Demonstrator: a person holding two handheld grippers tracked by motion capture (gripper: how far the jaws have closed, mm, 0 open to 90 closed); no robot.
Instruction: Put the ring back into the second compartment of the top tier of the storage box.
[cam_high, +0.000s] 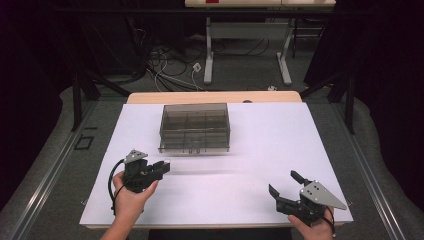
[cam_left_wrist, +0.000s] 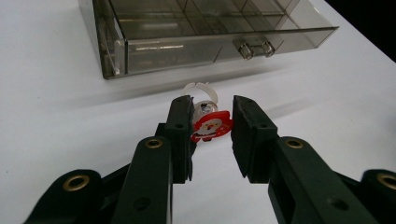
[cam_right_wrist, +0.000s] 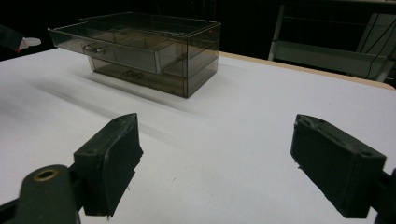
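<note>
Right gripper (cam_high: 286, 188): yours, nearest the surface's (cam_high: 260, 150) front edge at the right corner, jaws spread wide around bare white top.
Left gripper (cam_left_wrist: 212, 122): you hold it clamped on a small Santa ring (cam_left_wrist: 211, 125), above the surface.
Drawer box (cam_high: 195, 128): smoky clear plastic, top drawer pulled out, just beyond the ring.
Room: broad open white between your grippers.

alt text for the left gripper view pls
The left gripper holds a small red-and-white Santa ring between its two black jaws above a white table. Beyond it stands a smoky clear organizer box with its top drawer pulled open.
</note>
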